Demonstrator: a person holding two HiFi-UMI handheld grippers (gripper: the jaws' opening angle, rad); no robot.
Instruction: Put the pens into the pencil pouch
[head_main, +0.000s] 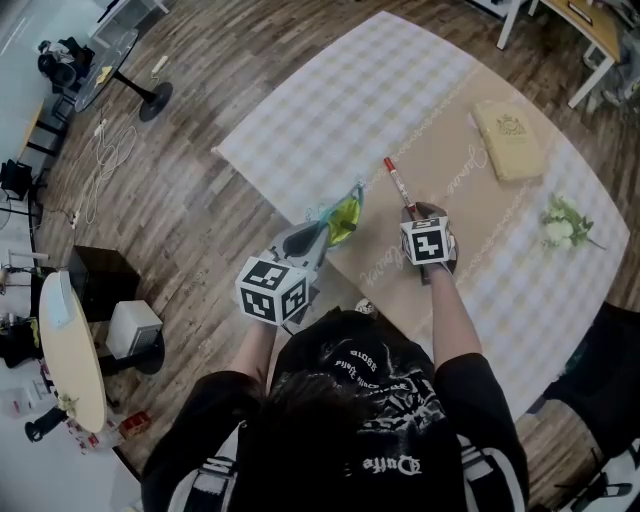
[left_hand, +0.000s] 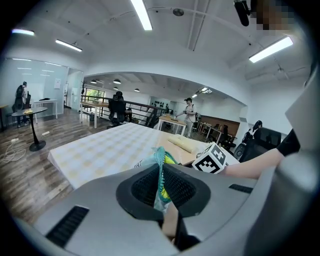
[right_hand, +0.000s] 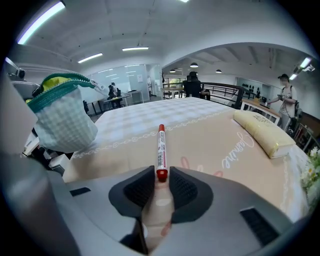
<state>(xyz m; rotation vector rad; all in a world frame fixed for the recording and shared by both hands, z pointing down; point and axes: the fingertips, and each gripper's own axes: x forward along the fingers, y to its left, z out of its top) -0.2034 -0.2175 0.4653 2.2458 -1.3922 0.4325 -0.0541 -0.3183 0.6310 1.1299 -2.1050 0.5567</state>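
Note:
A red-capped marker pen (head_main: 398, 185) (right_hand: 161, 147) lies flat on the beige runner, pointing away from me. My right gripper (head_main: 414, 214) (right_hand: 161, 176) is low over the table with the pen's near end between its jaws; a thin gap shows on each side, so the pads do not press it. My left gripper (head_main: 318, 236) (left_hand: 162, 192) is shut on the teal zipper edge of the checkered pouch (head_main: 340, 215) (left_hand: 161, 159) (right_hand: 62, 117). It holds the pouch up just left of the pen. The mouth gapes and shows a yellow-green lining.
A cream folded bundle (head_main: 510, 140) (right_hand: 265, 132) lies on the runner at the far right. A white flower sprig (head_main: 562, 225) rests near the table's right edge. The checkered tablecloth (head_main: 350, 90) reaches the table's left edge above wooden floor. People stand far off.

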